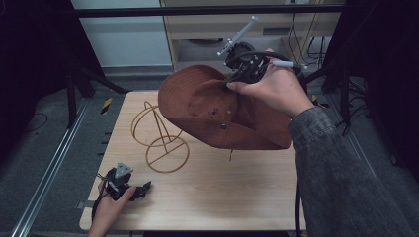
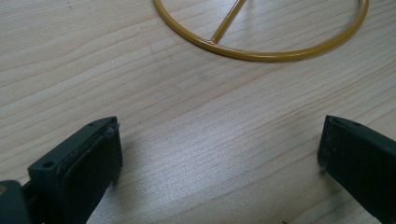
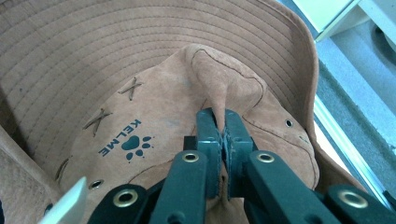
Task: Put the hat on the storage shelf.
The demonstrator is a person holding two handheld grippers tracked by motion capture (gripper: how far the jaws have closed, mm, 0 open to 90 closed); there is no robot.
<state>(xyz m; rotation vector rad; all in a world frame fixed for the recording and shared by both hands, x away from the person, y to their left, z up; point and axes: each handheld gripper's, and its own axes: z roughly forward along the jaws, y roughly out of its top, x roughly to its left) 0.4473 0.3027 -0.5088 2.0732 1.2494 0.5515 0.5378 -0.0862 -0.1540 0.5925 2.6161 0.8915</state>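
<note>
A brown suede hat (image 1: 217, 106) with a wide brim hangs tilted in the air over the table's far right part. My right gripper (image 1: 236, 75) is shut on a pinched fold of the hat's crown (image 3: 219, 88); the jaws press together on the suede, right beside a printed paw logo (image 3: 122, 143). A yellow wire hat stand (image 1: 160, 133) stands on the table just left of and below the hat. My left gripper (image 1: 144, 189) rests low at the table's near left corner. Its jaws stand wide open over bare wood, with the stand's base ring (image 2: 261, 51) ahead of them.
The light wooden table (image 1: 222, 197) has black frame posts around it. A pale cabinet (image 1: 207, 34) and cables sit beyond the far edge. A grey floor with a metal rail (image 1: 44, 182) runs along the left.
</note>
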